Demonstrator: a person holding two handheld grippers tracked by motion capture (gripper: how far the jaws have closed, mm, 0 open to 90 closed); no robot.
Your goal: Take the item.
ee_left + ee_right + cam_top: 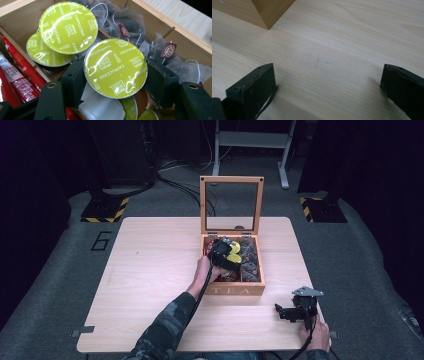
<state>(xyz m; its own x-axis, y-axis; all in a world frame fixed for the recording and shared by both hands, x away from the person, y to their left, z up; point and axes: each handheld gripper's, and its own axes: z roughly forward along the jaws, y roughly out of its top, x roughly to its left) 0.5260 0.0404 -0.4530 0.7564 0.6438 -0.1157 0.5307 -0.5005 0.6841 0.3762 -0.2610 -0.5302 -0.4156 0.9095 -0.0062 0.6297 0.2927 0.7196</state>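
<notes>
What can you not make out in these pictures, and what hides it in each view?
- Body of the held capsule, left gripper view: its own green lid and the left gripper cover it.
- White thing under that capsule: cut off by the bottom edge.
- Box contents, high view: the hand hides part; the rest is too small.
- Right gripper, right gripper view: jaws cut off by the edges.

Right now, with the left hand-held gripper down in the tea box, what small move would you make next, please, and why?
Probably lift straight up: the left hand-held gripper is shut on the green capsule, its jaws pressing both edges, so raising it should clear the tea box walls.
</notes>
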